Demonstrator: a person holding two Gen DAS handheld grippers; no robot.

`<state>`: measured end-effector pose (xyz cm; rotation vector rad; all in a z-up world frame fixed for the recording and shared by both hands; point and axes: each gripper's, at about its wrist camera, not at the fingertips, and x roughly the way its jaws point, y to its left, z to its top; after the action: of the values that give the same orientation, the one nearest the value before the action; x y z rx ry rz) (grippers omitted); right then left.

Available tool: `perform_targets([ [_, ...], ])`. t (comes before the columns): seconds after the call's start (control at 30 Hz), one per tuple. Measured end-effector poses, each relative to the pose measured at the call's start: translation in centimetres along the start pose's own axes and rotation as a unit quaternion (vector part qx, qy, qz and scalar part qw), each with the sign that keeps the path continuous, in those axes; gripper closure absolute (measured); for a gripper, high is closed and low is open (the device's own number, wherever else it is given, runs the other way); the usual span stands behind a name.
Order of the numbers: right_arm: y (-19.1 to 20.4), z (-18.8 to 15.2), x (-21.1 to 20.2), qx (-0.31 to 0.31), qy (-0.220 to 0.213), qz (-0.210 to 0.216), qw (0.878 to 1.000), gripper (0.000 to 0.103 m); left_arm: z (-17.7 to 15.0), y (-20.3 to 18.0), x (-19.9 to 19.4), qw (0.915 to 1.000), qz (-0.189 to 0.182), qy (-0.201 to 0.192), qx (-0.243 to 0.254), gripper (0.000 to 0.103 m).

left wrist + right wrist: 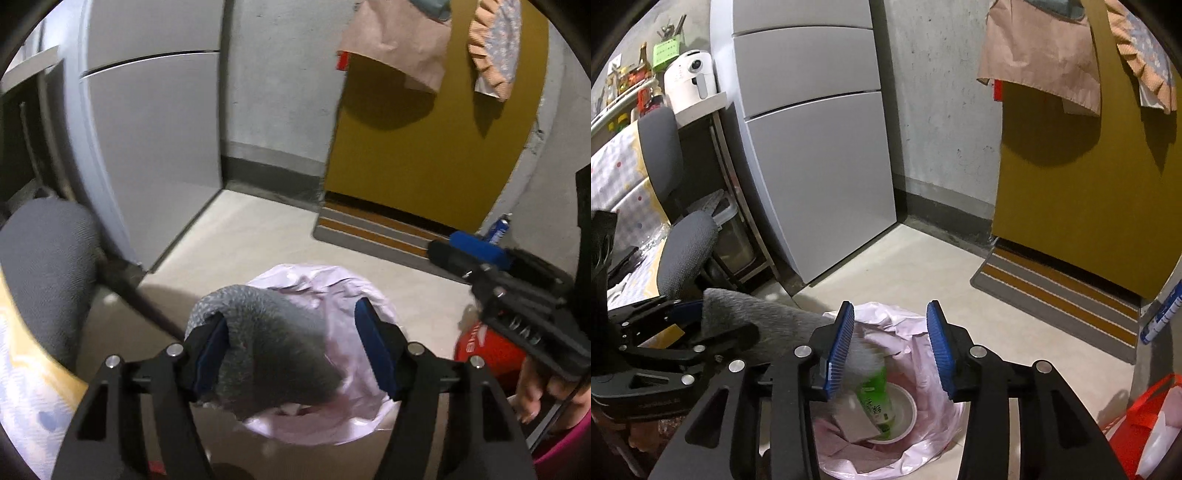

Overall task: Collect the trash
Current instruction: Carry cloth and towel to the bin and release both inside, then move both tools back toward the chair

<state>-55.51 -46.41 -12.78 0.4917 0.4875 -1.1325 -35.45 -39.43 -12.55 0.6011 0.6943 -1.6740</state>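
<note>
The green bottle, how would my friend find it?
Start at the tall grey fridge, then look down to the pink trash bag on the floor. Inside it, the green bottle leans in a white bowl, the only green thing there.

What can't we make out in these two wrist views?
- Left wrist: pink trash bag contents, hidden by the grey cloth.
- Right wrist: green bottle motion-blurred, label unreadable.
- Right wrist: red bag cut off by the frame edge.
- Shelf items too small.
</note>
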Motion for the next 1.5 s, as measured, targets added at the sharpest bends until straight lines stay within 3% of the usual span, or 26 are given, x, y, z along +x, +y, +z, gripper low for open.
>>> perform_targets([
  [0.07,0.3,0.1,0.1,0.003,0.000,0.006,1.000,0.060,-0.1,1.0,-0.8,0.9999,-0.002,-0.005,-0.013,0.038],
  [0.17,0.6,0.3,0.0,0.007,-0.001,0.007,1.000,0.060,-0.3,1.3,-0.4,0.9988,-0.042,0.020,-0.018,0.038],
  [0.3,0.9,0.7,-1.0,0.008,-0.019,0.000,1.000,0.060,0.3,-1.0,0.3,0.9962,-0.081,0.027,0.016,0.049],
  [0.43,0.1,0.8,-2.0,0.015,-0.047,-0.026,0.998,0.060,2.0,-3.2,0.0,0.9936,-0.105,0.018,0.037,0.046],
  [0.47,-0.3,0.8,-2.1,0.020,-0.050,-0.030,0.998,0.060,2.2,-3.5,0.2,0.9937,-0.102,0.027,0.039,0.033],
  [0.5,-0.7,0.8,-2.1,0.025,-0.050,-0.033,0.998,0.059,2.3,-3.6,0.8,0.9939,-0.092,0.043,0.043,0.029],
  [0.6,-1.6,0.6,-1.8,0.040,-0.046,-0.035,0.998,0.058,1.7,-3.0,3.2,0.9914,-0.072,0.101,0.041,0.029],
  [0.67,-2.0,0.5,-1.5,0.046,-0.046,-0.035,0.997,0.058,0.9,-1.9,4.1,0.9888,-0.078,0.126,0.020,0.029],
  [0.8,-2.0,0.5,-1.0,0.049,-0.043,-0.031,0.997,0.058,0.8,-0.1,2.4,0.9945,-0.064,0.083,-0.004,0.030],
  [0.93,-1.5,0.7,-1.0,0.053,-0.040,-0.021,0.998,0.058,1.5,1.3,-0.4,0.9989,-0.030,0.032,-0.016,0.030],
  [0.97,-1.4,0.8,-1.0,0.052,-0.038,-0.020,0.998,0.058,1.5,1.9,-1.3,0.9997,-0.007,0.019,-0.017,0.030],
  [1.13,0.7,2.6,-0.4,0.036,-0.002,0.016,0.999,0.058,1.0,5.0,-6.3,0.9967,0.064,-0.031,-0.039,0.030],
  [1.27,4.1,6.4,-0.5,-0.044,-0.003,0.026,0.999,0.058,-0.3,8.4,-11.2,0.9881,0.122,-0.058,-0.073,0.029],
  [1.37,6.4,11.6,-1.4,-0.056,-0.028,0.063,0.996,0.058,-1.2,11.2,-14.8,0.9804,0.152,-0.076,-0.100,0.029],
  [1.5,10.1,17.0,-2.7,-0.078,-0.063,0.095,0.990,0.058,-2.6,15.0,-19.8,0.9622,0.215,-0.101,-0.134,0.030],
])
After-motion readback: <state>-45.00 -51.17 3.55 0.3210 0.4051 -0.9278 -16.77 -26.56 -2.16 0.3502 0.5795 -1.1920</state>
